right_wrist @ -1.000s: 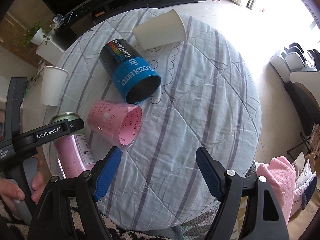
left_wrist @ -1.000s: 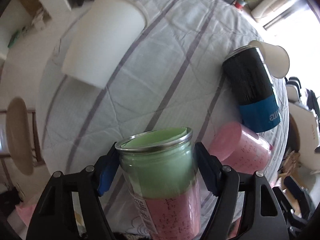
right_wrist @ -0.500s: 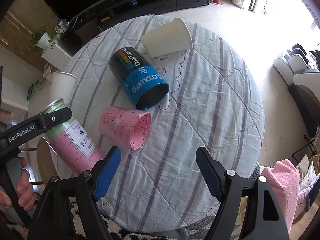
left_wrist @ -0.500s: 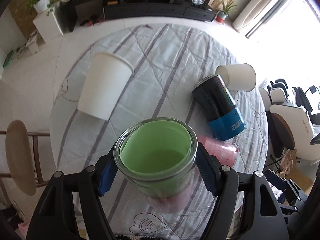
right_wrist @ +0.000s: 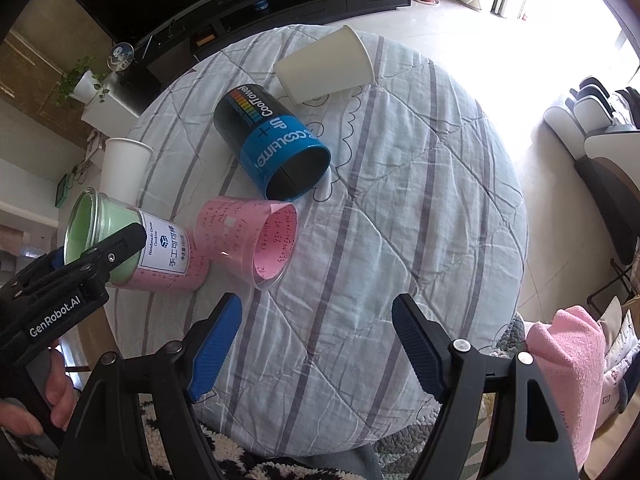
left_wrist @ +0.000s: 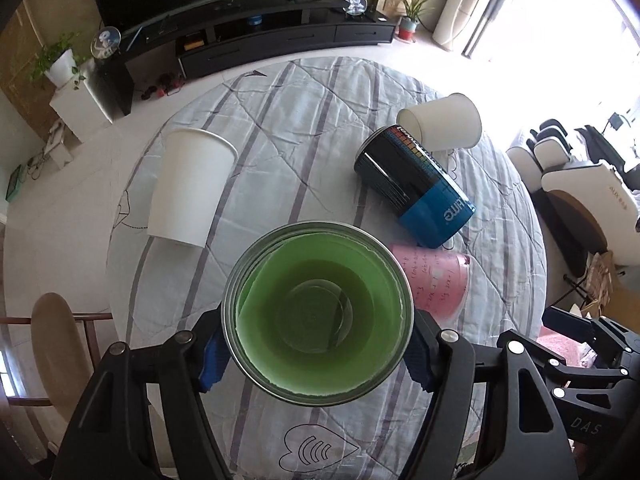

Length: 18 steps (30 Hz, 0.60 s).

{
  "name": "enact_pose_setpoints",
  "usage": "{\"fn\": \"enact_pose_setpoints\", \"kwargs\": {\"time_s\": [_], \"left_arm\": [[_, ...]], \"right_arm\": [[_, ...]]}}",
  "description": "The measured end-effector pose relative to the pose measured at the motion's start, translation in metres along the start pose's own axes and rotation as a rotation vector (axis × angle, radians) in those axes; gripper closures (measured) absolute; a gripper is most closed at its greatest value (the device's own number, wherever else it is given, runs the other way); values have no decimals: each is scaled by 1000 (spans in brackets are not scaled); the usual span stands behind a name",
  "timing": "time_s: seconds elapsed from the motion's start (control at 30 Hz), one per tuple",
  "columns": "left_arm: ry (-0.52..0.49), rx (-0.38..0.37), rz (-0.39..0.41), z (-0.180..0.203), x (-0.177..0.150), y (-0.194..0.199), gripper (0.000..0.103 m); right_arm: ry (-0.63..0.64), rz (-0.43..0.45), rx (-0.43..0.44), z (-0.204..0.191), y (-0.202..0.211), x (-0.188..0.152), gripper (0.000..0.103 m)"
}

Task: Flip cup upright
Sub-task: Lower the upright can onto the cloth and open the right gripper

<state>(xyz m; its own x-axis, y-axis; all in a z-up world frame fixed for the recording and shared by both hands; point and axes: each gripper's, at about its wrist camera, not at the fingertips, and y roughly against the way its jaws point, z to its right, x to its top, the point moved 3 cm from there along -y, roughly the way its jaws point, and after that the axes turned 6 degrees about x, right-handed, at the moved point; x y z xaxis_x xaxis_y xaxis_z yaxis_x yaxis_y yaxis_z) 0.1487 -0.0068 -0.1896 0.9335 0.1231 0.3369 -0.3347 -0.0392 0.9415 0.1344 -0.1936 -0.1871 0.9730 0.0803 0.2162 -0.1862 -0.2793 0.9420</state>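
My left gripper (left_wrist: 316, 350) is shut on a clear glass jar (left_wrist: 318, 320) lined with green and pink paper. The left wrist view looks straight down into its open mouth. In the right wrist view the jar (right_wrist: 132, 244) is tilted, mouth up and to the left, held above the table's left edge by the left gripper (right_wrist: 96, 260). My right gripper (right_wrist: 316, 348) is open and empty above the table's near edge.
On the striped round table (right_wrist: 400, 220) a pink cup (right_wrist: 256, 240), a black-and-blue can (right_wrist: 276, 144) and a white paper cup (right_wrist: 328, 66) lie on their sides. Another white paper cup (right_wrist: 122, 168) stands at the left. A stool (left_wrist: 56, 344) is beside the table.
My left gripper has lifted and turned the jar from near upright on the table to tilted, so its mouth now faces the left wrist camera. The right gripper has moved little.
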Motion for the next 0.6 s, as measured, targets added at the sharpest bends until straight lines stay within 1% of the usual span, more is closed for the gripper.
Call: {"fn": "enact_pose_setpoints", "kwargs": {"time_s": [0.03,0.13,0.27,0.4,0.6], "left_arm": [[7,-7,-3,-1,0,0,31],[40,-36,-32,-4,-2,-4,20],[37,-29,-25,-4,-5,-2,19],[32,-32,-22,-3,-5,0,14],[33,-27,-14,-4,-5,6,13]], "right_arm": [[-1,1,-2,0,0,-1,24],[-5,1,-3,0,1,-1,24],[3,8,-5,-3,2,-2,24],[8,7,-6,-5,3,-2,24],[10,17,-7,-7,6,-4,24]]}}
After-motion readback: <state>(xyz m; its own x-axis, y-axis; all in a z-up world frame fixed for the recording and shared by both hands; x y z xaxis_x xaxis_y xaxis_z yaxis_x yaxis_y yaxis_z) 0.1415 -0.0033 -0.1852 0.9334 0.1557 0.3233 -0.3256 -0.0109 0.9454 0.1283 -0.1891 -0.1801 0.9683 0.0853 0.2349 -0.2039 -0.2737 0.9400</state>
